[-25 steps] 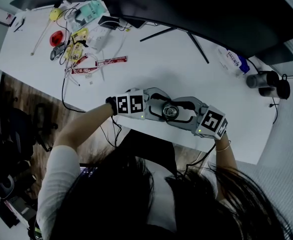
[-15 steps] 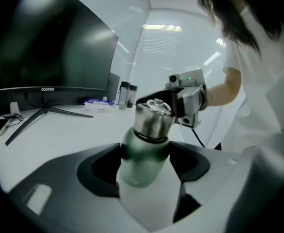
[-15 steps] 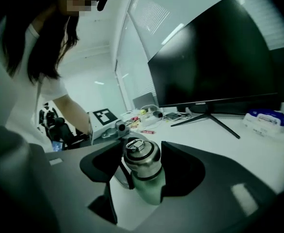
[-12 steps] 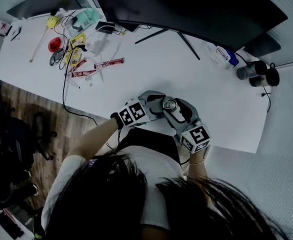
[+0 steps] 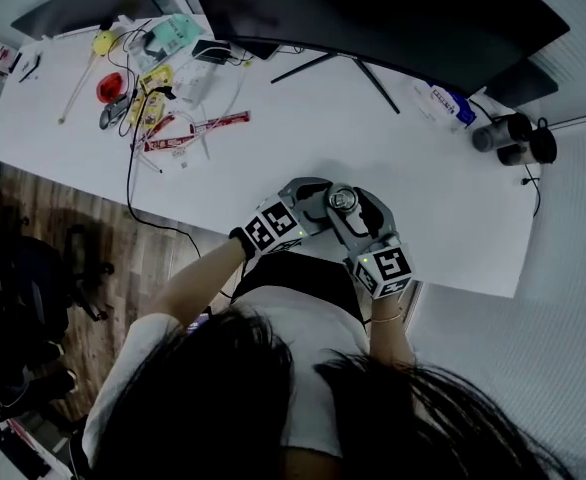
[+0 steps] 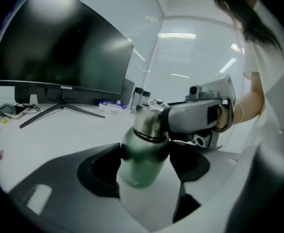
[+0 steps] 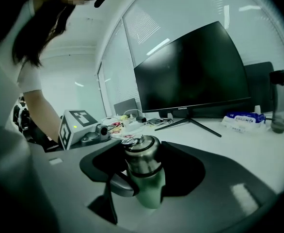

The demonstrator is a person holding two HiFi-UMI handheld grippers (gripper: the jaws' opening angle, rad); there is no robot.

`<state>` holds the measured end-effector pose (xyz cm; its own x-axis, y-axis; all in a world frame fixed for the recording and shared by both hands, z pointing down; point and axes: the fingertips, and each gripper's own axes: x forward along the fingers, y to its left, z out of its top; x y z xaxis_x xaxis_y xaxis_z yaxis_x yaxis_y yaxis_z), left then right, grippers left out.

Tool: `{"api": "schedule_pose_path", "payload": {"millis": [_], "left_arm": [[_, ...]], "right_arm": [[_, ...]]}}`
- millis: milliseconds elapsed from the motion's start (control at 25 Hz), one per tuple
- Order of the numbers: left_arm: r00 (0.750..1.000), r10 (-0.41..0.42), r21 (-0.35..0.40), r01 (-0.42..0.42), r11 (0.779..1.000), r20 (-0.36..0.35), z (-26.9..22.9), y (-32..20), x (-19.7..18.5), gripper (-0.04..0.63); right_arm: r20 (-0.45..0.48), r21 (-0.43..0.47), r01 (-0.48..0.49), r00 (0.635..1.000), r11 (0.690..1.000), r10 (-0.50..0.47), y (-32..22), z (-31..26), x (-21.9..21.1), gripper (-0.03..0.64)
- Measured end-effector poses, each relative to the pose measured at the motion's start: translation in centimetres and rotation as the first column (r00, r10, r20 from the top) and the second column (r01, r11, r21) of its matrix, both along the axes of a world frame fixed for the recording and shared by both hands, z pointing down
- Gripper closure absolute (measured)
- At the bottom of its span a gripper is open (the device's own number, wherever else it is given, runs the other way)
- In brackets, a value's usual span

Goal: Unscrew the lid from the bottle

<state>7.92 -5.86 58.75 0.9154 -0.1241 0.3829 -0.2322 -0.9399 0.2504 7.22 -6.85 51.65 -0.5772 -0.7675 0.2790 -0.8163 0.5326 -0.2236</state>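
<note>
Bottle (image 5: 342,200): well in front of the monitor (image 5: 373,18), on the person's side of its stand, caught between both claws. Leans a little in the left gripper view. Cannot tell whether the base rests on the table (image 5: 273,118); hidden behind the jaws.

Left gripper (image 5: 325,206): spread wide yet filled, pads pressed on either side of the green body, just under the black seam. Right gripper (image 5: 353,206): closed round the lid (image 7: 141,160), one jaw on each flank of the steel.

Step in hand, by judgement: breaking the lid loose. Best done by locking the left grip as the anchor and turning only the right. Roll about the bottle's own axis, not in a sideways swing. Keep the right pads wholly on the lid, above the seam, with no overlap onto the body. Squeeze firmly against a likely slip on smooth steel. Expect several short twists, with a fresh grip between each. Bring the bottle upright first, to guard against a spill at release.

Looks: squat and rounded, matte green below. Brushed steel lid above, domed, with what seems a small folded handle or catch on top. Black ring at the join. No gap visible there, so apparently not yet unscrewed.
</note>
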Motion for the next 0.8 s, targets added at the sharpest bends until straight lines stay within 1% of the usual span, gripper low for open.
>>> {"api": "schedule_pose_path", "payload": {"millis": [80, 160, 200, 280, 400, 600, 680, 800], "left_arm": [[0.998, 0.058, 0.000, -0.058, 0.998, 0.017, 0.3, 0.2, 0.0, 0.227], [0.992, 0.127, 0.000, -0.127, 0.992, 0.029, 0.2, 0.3, 0.1, 0.227], [0.987, 0.160, 0.001, -0.161, 0.987, 0.032, 0.1, 0.4, 0.0, 0.227], [0.973, 0.227, 0.001, -0.228, 0.974, 0.043, -0.2, 0.6, -0.1, 0.227], [0.943, 0.325, -0.002, -0.326, 0.945, 0.071, -0.4, 0.8, 0.0, 0.227], [0.885, 0.457, -0.025, -0.457, 0.889, 0.085, -0.4, 0.9, -0.3, 0.226], [0.859, 0.504, -0.033, -0.503, 0.864, 0.090, -0.3, 1.1, -0.4, 0.225], [0.817, 0.566, -0.025, -0.567, 0.823, 0.115, -0.3, 1.3, -0.5, 0.225]], "right_arm": [[0.022, -0.019, 0.079, 0.997, 0.997, -0.079, 0.1, 0.1, 0.1, 0.365], [0.023, -0.042, 0.177, 0.984, 0.983, -0.176, 0.2, 0.1, 0.0, 0.365], [0.017, -0.052, 0.232, 0.973, 0.971, -0.231, 0.3, 0.1, -0.2, 0.365], [0.005, -0.066, 0.344, 0.939, 0.937, -0.344, 0.5, 0.1, -0.7, 0.365], [0.002, -0.081, 0.484, 0.874, 0.871, -0.486, 0.8, 0.2, -1.0, 0.365], [0.027, -0.095, 0.638, 0.769, 0.764, -0.639, 1.0, 0.3, -1.6, 0.365], [0.028, -0.105, 0.695, 0.717, 0.712, -0.696, 1.3, 0.3, -1.7, 0.365], [0.000, -0.124, 0.776, 0.623, 0.618, -0.782, 1.6, 0.2, -2.1, 0.365]]}}
